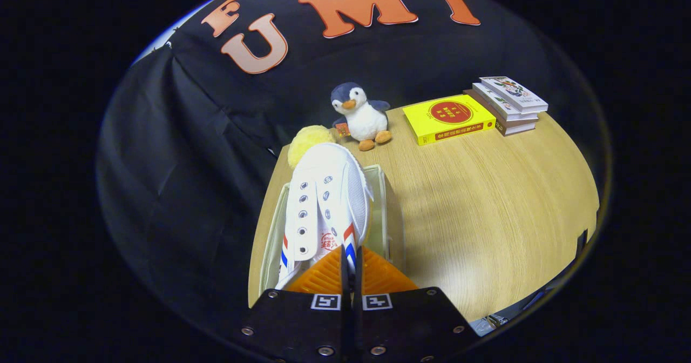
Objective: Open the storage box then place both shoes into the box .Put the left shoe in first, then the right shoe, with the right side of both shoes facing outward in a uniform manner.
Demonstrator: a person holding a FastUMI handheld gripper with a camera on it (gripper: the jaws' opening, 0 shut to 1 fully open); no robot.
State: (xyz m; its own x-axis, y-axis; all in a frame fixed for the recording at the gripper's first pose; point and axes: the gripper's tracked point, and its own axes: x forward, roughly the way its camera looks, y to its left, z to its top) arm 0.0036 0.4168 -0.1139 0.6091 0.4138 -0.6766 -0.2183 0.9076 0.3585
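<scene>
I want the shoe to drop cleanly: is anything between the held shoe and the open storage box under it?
Nothing visible. The gripper, jaws closed on the white shoe, holds it right above the open storage box; what lies inside beneath the shoe is hidden.

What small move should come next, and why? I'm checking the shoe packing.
Probably lower the white shoe into the open storage box. The hand-held gripper looks shut on the shoe's side, holding it just above the box on the table.
</scene>
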